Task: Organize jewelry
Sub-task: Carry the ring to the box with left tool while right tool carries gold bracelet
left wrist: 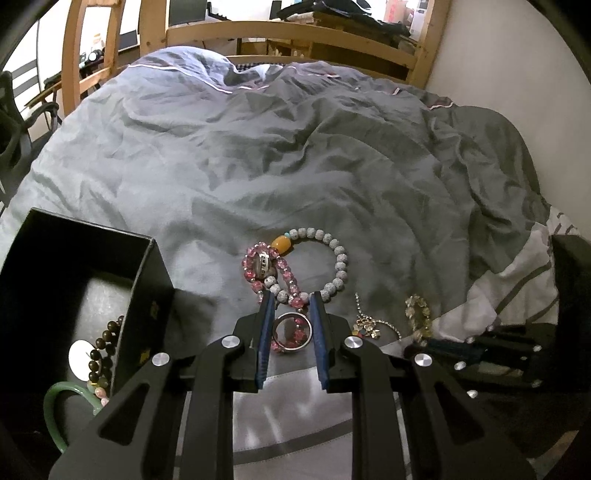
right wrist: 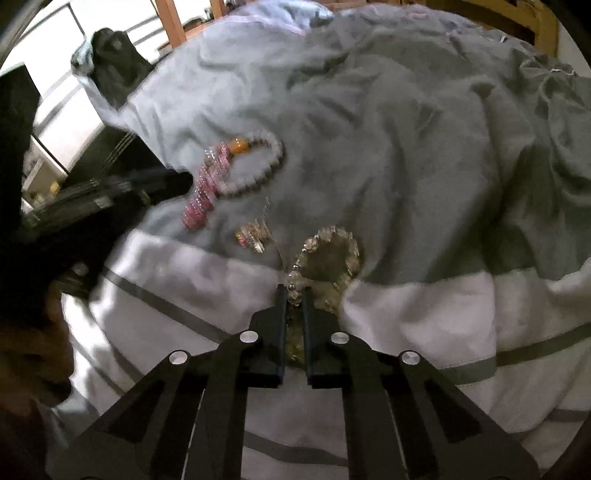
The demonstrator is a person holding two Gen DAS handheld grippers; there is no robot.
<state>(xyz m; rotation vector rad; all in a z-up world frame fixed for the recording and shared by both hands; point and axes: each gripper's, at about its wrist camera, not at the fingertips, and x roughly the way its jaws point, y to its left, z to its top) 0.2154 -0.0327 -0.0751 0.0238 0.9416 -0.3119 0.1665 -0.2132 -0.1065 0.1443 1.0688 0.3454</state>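
In the left wrist view my left gripper (left wrist: 291,301) is shut on a silver ring (left wrist: 308,341) held between its blue pads, just over the near end of a pink bead bracelet (left wrist: 286,275). A pale bead bracelet (left wrist: 338,258) with an amber bead overlaps the pink one, and a second, lettered ring (left wrist: 262,263) lies inside the pink loop. In the right wrist view my right gripper (right wrist: 293,291) is shut on a yellowish crystal bracelet (right wrist: 351,251), a few beads pinched between its pads. A thin chain with charms (right wrist: 255,234) lies between the two groups.
An open black box (left wrist: 147,295) stands at the left on the grey duvet (left wrist: 295,147); inside are a dark bead bracelet (left wrist: 101,350), a green bangle (left wrist: 55,406) and a white disc. A wooden bed frame (left wrist: 295,31) runs behind, with a wall at the right.
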